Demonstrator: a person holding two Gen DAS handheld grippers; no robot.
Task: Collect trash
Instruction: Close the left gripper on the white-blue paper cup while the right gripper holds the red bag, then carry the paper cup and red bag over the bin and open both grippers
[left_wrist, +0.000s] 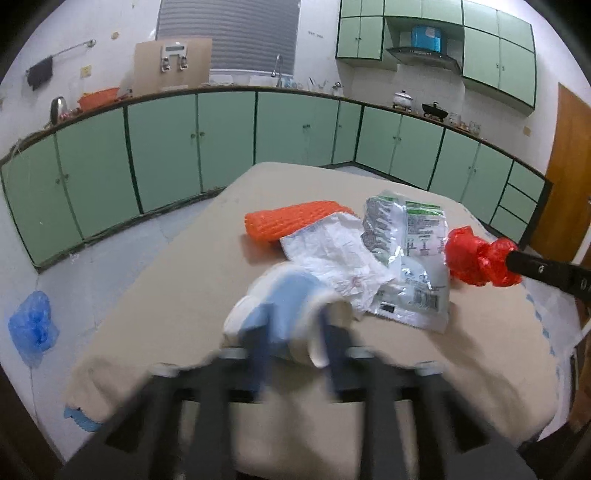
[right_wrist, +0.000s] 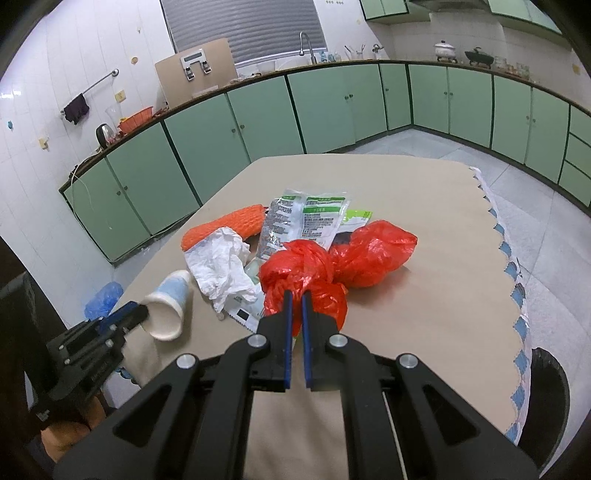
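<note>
Two grips: left jaws (left_wrist: 295, 354) on paper cup (left_wrist: 291, 314) (blurred), right jaws (right_wrist: 295, 297) on red bag (right_wrist: 332, 266).

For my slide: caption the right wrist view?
Right tongs pinch red plastic bag; left tongs hold paper cup.

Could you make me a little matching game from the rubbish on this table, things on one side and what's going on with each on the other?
Things:
1. red plastic bag
2. paper cup
3. orange mesh netting
4. green-printed foil wrapper

States:
A. lying at the far end of the pile, touched by neither gripper
B. pinched by the right gripper
C. flat, partly under the bag and the crumpled white paper
D. on its side, gripped at the rim by the left gripper

Pairs: 1-B, 2-D, 3-A, 4-C
</note>
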